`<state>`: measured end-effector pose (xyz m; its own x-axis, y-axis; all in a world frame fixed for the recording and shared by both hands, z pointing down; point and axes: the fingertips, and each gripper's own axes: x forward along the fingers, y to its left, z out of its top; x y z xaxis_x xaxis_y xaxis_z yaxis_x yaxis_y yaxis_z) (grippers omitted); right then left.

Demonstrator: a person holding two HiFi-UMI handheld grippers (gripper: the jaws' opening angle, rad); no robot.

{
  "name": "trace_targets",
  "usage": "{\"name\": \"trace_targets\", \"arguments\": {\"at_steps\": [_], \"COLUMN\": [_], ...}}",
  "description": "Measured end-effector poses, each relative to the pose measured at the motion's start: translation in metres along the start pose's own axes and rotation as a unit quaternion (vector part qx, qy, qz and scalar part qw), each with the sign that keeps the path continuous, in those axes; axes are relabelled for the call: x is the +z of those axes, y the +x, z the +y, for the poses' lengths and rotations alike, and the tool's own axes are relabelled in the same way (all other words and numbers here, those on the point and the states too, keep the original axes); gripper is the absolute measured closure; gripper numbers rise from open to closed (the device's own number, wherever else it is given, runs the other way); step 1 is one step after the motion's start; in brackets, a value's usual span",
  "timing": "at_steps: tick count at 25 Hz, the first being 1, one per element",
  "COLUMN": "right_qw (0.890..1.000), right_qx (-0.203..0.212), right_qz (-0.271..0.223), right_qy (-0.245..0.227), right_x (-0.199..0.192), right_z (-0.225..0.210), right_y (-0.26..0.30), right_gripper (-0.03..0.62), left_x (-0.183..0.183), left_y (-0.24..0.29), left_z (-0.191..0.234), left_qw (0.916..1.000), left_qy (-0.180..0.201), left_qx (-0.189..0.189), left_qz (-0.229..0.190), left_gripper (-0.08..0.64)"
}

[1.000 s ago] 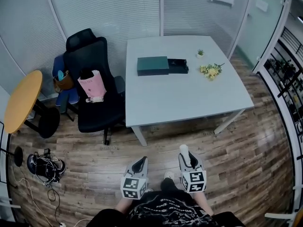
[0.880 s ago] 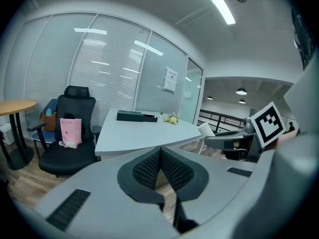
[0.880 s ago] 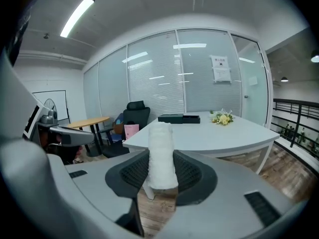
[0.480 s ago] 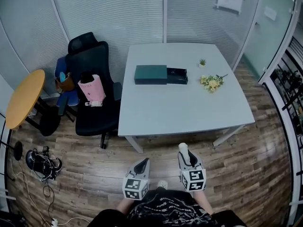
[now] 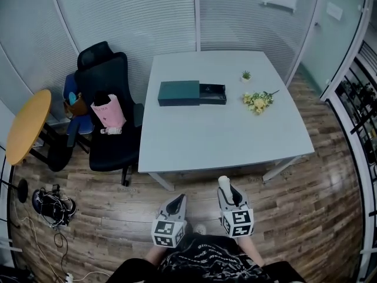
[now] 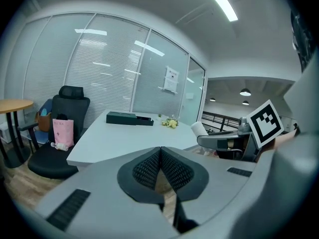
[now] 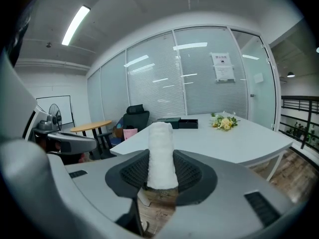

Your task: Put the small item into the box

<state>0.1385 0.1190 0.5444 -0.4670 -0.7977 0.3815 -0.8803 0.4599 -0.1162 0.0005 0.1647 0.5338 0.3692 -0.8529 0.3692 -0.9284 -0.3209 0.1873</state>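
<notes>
My right gripper point(image 5: 227, 191) is shut on a white rolled towel point(image 7: 160, 154), which stands upright between the pads and sticks out past the jaw tips point(image 5: 224, 183). My left gripper point(image 5: 175, 204) is shut with nothing in it; its pads point(image 6: 149, 167) meet in the left gripper view. Both hang over the wooden floor, short of the white table point(image 5: 224, 140). The dark green box point(image 5: 191, 93) lies on the table's far side, with its lid slid left and a dark open compartment at its right end. The box point(image 7: 178, 123) shows small and far in the right gripper view.
A bunch of yellow flowers point(image 5: 257, 101) and a tiny potted plant point(image 5: 245, 75) lie right of the box. A black office chair point(image 5: 108, 117) with a pink bag stands left of the table. A round wooden table point(image 5: 26, 125) and a tangle of cables point(image 5: 53, 208) are far left.
The view has shifted so the table sits closer and lower in the head view. Both grippers keep their places in front of the body, the right still holding the towel.
</notes>
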Motion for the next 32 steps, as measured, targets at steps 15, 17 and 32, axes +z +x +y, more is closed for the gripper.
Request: {"name": "trace_targets", "arguments": {"at_steps": [15, 17, 32], "right_qw": [1.0, 1.0, 0.996], "right_qx": [-0.023, -0.027, -0.084], "right_qz": [0.005, 0.006, 0.004], "right_qy": [0.015, 0.016, 0.031], "right_x": [0.016, 0.022, 0.075], "right_z": [-0.026, -0.029, -0.058], "right_y": [0.054, 0.068, 0.175], "right_gripper": [0.442, 0.442, 0.442], "left_x": [0.024, 0.031, 0.108], "left_y": [0.071, 0.082, 0.189], "left_z": [0.029, 0.038, 0.108], "left_qw": [0.9996, 0.9994, 0.9948], "left_qy": [0.01, 0.015, 0.042], "left_qx": [-0.027, -0.031, -0.093], "left_qz": [0.001, 0.003, -0.008], "left_gripper": [0.54, 0.54, 0.54]}}
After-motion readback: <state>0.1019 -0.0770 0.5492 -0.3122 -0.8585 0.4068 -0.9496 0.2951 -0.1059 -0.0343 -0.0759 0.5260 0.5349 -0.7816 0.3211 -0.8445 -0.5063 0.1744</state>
